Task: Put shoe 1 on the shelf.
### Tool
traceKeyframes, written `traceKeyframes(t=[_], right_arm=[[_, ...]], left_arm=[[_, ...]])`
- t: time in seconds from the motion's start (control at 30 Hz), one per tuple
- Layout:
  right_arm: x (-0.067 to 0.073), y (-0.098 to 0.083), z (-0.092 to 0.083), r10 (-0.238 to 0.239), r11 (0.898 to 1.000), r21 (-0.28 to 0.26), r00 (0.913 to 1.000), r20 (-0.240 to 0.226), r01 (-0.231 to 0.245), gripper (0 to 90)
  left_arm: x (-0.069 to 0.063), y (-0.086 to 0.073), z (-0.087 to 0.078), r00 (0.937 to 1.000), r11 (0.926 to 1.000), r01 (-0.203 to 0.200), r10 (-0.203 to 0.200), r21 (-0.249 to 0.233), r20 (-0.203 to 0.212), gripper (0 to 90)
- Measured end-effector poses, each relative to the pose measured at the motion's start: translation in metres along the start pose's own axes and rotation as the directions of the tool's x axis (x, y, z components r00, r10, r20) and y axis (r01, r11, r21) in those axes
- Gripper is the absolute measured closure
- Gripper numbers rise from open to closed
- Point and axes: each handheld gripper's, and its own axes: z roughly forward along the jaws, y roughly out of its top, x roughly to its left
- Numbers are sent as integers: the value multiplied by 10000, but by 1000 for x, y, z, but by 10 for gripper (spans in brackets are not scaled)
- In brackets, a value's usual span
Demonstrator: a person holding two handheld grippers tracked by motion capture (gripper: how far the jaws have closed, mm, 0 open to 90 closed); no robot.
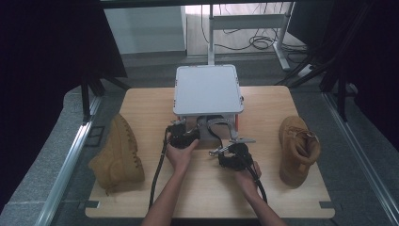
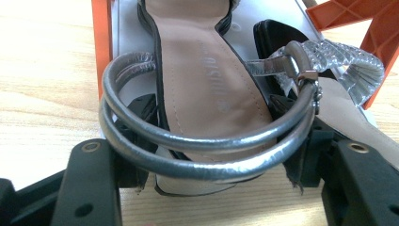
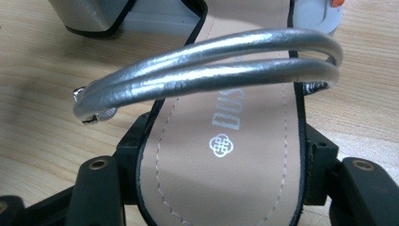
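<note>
In the middle of the high view, two hands hold two black grippers side by side on a light wooden table (image 1: 141,197). The left gripper (image 1: 182,138) sits just left of the middle, and the right gripper (image 1: 231,155) sits just right of it and a bit lower in the frame. Each one has a sandal between its jaws. In the left gripper view, the left sandal (image 2: 197,89) fills the middle of the frame. Its tan sole lies between the two black jaws, which press on its sides, so the jaws are clamped on it. Two shiny silver straps (image 2: 202,146) curve across the sole, low in the frame. In the right gripper view, the right sandal (image 3: 226,179) lies in the lower middle, and the jaws hug both edges of its sole. A silver double strap (image 3: 207,70) arches over it. A grey flat box (image 1: 208,89) stands just above the grippers. One tan boot (image 1: 118,155) lies at the left edge of the table, and another tan boot (image 1: 296,148) stands at the right edge.
</note>
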Motion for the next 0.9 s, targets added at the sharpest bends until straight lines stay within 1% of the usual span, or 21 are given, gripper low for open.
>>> traceKeyframes(t=[0.17, 0.23, 0.27, 0.43, 0.5, 0.7, 0.9], right_arm=[[-1, 2, 1, 260, 9996, -138, 9996, -99, -262, 370], [-1, 4, 1, 431, 9988, -224, 9990, -153, -435, 371], [-2, 7, 1, 552, 9980, -285, 9983, -192, -557, 371], [-5, 17, -1, 828, 9943, -656, 9963, -213, -840, 374], [-7, 20, 0, 928, 9933, -676, 9954, -234, -942, 375], [-9, 29, 6, 1101, 9898, -889, 9936, -237, -1117, 375], [-8, 34, 13, 1112, 9887, -1005, 9938, -92, -1116, 376]], left_arm=[[0, 1, 0, 10000, 10000, 27, -27, 70, 1, 362], [0, 1, 0, 10000, 10000, 5, -5, 100, 8, 362], [1, 1, 0, 10000, 9999, -3, 2, 114, 9, 362], [0, 2, 0, 10000, 9999, -5, 5, 140, 6, 362], [0, 1, 0, 10000, 9999, 27, -27, 105, 17, 362], [0, 2, 0, 10000, 9999, 31, -31, 130, 11, 362], [0, 2, 1, 10000, 9999, 44, -44, 136, -7, 362]])
